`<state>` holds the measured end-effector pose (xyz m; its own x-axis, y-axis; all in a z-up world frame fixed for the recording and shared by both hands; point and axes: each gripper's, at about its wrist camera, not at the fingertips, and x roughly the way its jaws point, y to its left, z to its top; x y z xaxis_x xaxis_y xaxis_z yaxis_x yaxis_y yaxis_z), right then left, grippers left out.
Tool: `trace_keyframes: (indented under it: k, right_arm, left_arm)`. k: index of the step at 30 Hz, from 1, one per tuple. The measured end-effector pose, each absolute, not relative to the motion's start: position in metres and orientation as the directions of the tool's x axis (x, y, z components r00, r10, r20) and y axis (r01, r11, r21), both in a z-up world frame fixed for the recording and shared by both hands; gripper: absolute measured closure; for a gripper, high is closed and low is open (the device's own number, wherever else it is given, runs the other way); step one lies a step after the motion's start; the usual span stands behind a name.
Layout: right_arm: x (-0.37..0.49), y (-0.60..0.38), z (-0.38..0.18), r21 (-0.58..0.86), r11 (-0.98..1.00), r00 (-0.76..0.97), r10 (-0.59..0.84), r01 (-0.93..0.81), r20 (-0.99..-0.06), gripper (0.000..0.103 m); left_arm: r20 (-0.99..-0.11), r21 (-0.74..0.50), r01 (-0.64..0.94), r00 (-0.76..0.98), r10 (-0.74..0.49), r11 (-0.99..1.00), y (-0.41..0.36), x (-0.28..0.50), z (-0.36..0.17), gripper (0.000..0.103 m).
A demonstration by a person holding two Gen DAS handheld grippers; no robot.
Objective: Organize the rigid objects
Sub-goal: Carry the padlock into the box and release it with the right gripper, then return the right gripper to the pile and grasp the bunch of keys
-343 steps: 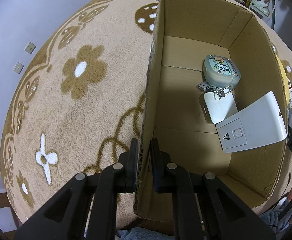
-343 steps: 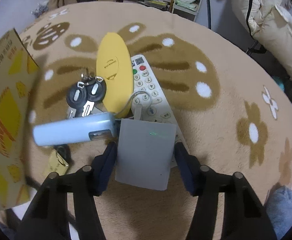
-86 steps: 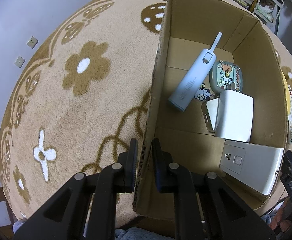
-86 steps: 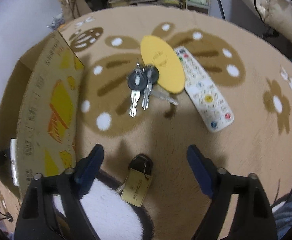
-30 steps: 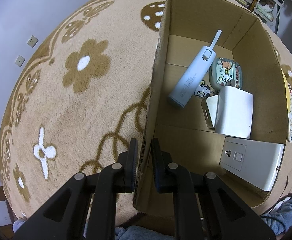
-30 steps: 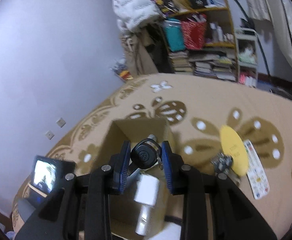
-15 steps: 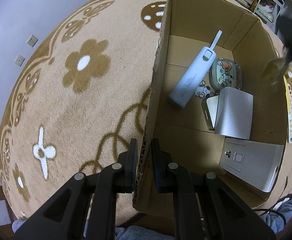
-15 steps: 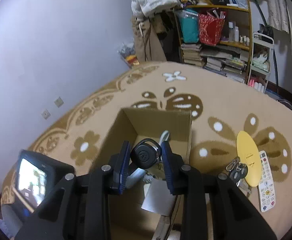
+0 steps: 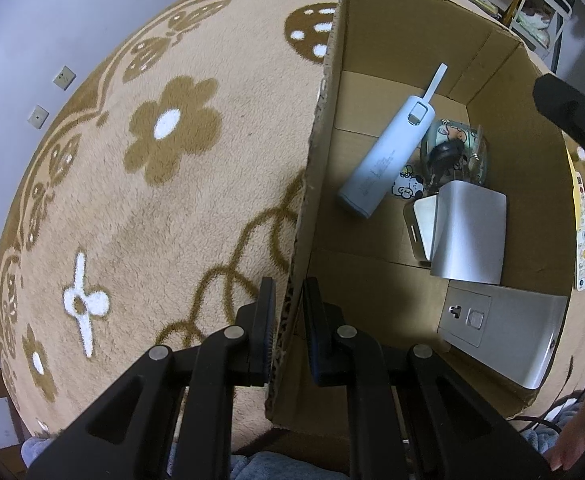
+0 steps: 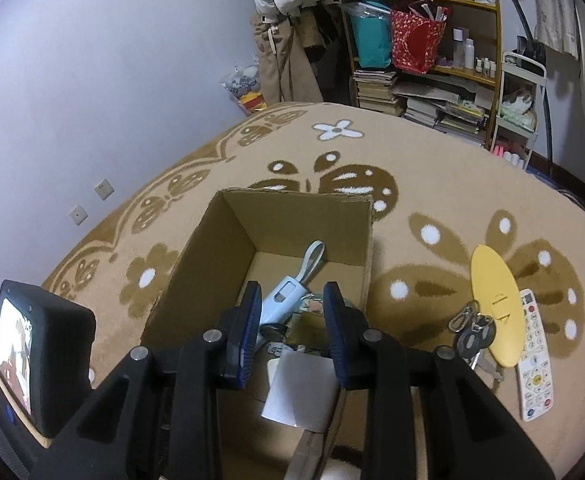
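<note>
Left hand-held gripper (image 9: 288,336) pinches the stiff cardboard box (image 9: 504,92) wall; right hand-held gripper (image 10: 292,334) is spread, empty. Remaining keys (image 10: 472,336), probably light, slippery: grip their heads.

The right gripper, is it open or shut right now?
Open. The right gripper hangs over the brown cardboard box with its jaws apart and nothing between them.

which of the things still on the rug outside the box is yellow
The flat oval disc, lying between the bunch of keys and the white remote; the keys are black and metal.
</note>
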<state>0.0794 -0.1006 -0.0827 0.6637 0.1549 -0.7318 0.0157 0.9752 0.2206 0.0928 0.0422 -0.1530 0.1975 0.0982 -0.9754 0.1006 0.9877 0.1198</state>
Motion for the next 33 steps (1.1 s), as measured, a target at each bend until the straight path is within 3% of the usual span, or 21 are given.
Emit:
trace_keyframes:
  k: [1, 3, 5, 11, 24, 33]
  right_arm:
    - [0.080, -0.102, -0.082, 0.221, 0.975, 0.665, 0.153, 0.019, -0.731, 0.067]
    - [0.079, -0.108, -0.080, 0.232, 0.972, 0.679, 0.151, 0.030, -0.719, 0.039]
    - [0.076, -0.113, -0.076, 0.236, 0.971, 0.703, 0.140, 0.042, -0.698, 0.026]
    - [0.074, -0.135, -0.068, 0.229, 0.969, 0.739, 0.084, 0.098, -0.669, 0.010]
    - [0.070, -0.208, -0.100, 0.141, 0.957, 0.686, -0.076, 0.254, -0.723, 0.008]
    - [0.072, -0.223, -0.141, 0.166, 0.945, 0.625, -0.049, 0.280, -0.779, 0.013]
  left_arm:
    - [-0.975, 0.121, 0.101, 0.198, 0.099, 0.988, 0.042, 0.093, -0.153, 0.090]
    - [-0.975, 0.120, 0.101, 0.198, 0.098, 0.988, 0.042, 0.092, -0.152, 0.090]
    - [-0.975, 0.123, 0.102, 0.198, 0.101, 0.987, 0.042, 0.092, -0.152, 0.089]
    - [-0.974, 0.128, 0.104, 0.199, 0.105, 0.986, 0.041, 0.092, -0.152, 0.089]
    - [-0.974, 0.126, 0.103, 0.201, 0.104, 0.987, 0.040, 0.090, -0.151, 0.089]
    - [-0.975, 0.119, 0.100, 0.199, 0.098, 0.988, 0.043, 0.091, -0.151, 0.089]
